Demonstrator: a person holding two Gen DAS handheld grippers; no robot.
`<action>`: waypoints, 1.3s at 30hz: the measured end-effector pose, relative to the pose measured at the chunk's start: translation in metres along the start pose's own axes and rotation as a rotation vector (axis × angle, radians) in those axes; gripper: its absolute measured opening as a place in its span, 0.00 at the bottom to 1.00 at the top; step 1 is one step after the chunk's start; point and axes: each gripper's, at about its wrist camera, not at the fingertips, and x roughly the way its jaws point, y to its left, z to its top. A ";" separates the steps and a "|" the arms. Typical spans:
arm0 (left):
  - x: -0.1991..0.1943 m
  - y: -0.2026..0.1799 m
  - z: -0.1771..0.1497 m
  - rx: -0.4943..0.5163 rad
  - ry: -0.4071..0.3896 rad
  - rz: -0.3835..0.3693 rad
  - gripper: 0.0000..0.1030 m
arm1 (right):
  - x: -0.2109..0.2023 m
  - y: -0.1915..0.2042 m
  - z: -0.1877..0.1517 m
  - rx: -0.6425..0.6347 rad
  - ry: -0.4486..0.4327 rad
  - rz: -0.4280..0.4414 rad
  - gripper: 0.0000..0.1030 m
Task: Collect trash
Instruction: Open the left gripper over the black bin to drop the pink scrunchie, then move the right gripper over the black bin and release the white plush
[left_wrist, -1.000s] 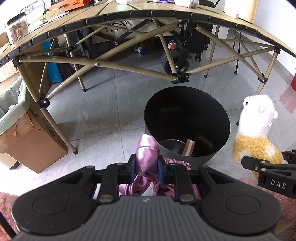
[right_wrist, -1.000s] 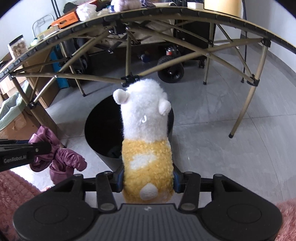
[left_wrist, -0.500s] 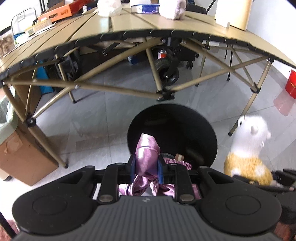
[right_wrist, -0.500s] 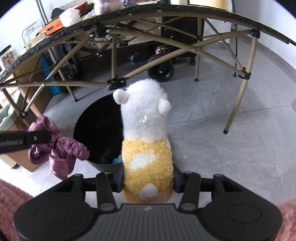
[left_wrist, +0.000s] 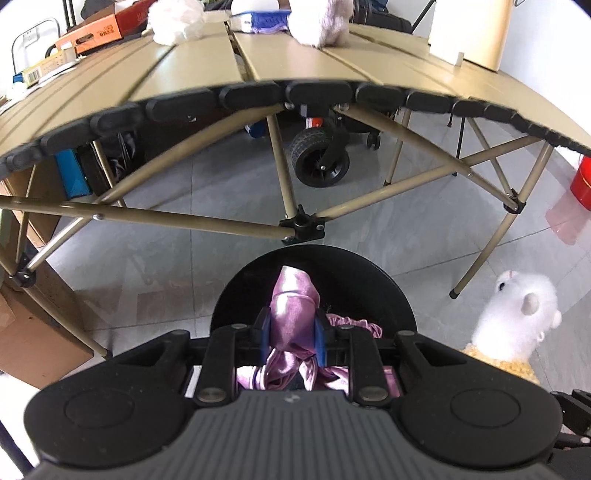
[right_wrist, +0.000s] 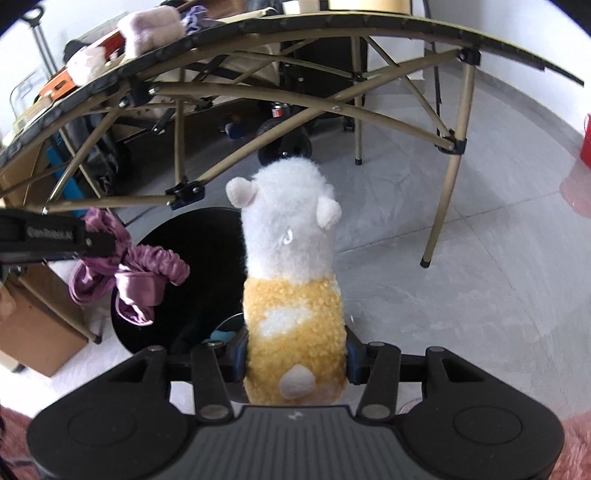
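l gripper (left_wrist: 291, 332) clamped on purple satin cloth (left_wrist: 293, 306), now carried over the black bin (left_wrist: 388, 291), bin mouth at 12 o'clock. r gripper (right_wrist: 295, 358) clamped on plush toy (right_wrist: 291, 258), bin at 9 o'clock. both nearly ready to drop.

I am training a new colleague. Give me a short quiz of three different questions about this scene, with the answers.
1. True or false: the left hand-held gripper is shut on a purple satin cloth.
2. Which choice names what the right hand-held gripper holds? A) a cardboard box B) a white and yellow plush toy C) a red bucket
3. Fill in: on the floor in front of the folding table stands a black ____.

Key
1. True; the cloth is clamped between its fingers.
2. B; its fingers press the toy's yellow lower body.
3. Bin; the cloth hangs above its opening in the right wrist view.
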 end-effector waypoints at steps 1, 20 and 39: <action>0.004 -0.002 0.001 0.000 0.006 0.002 0.23 | 0.001 -0.002 0.002 0.011 0.001 -0.002 0.46; 0.026 -0.006 0.004 -0.017 0.111 0.048 1.00 | 0.006 -0.003 0.010 0.003 -0.016 -0.041 0.46; 0.021 -0.001 0.004 -0.031 0.148 0.043 1.00 | 0.009 -0.002 0.009 -0.009 -0.015 -0.045 0.46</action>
